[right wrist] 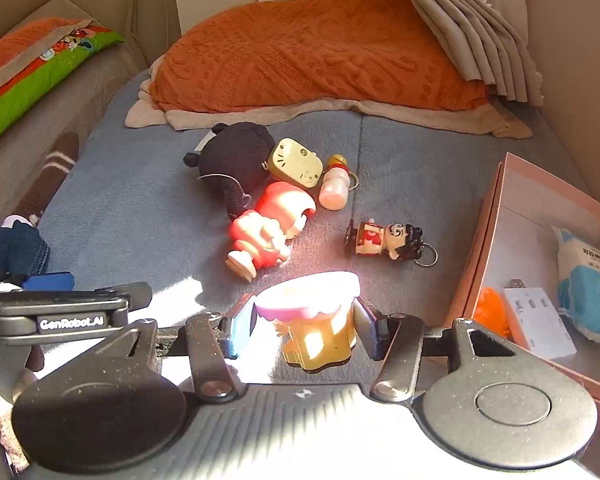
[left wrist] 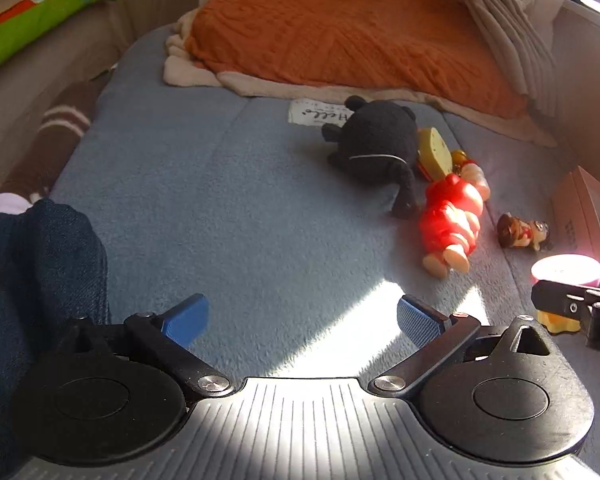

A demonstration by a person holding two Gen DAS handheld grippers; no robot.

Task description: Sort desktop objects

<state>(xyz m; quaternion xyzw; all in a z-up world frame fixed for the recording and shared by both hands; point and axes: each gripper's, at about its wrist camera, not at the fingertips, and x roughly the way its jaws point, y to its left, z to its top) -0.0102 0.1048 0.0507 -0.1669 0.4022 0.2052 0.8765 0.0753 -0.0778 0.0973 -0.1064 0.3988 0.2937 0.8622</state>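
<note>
on blue blanket, right gripper clamps pink-lidded toy.

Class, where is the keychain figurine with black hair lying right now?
Right wrist view: the keychain figurine lies on the blue blanket, between the red doll and the pink box.

Hard sunlight from the right, blown-out glare, fisheye-warped edges.

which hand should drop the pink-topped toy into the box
Right. The right tool already has its pads against the pink-topped toy, and the open pink box lies just to its right. The left tool is open and holds nothing, over bare blue blanket, farther from the box.
</note>
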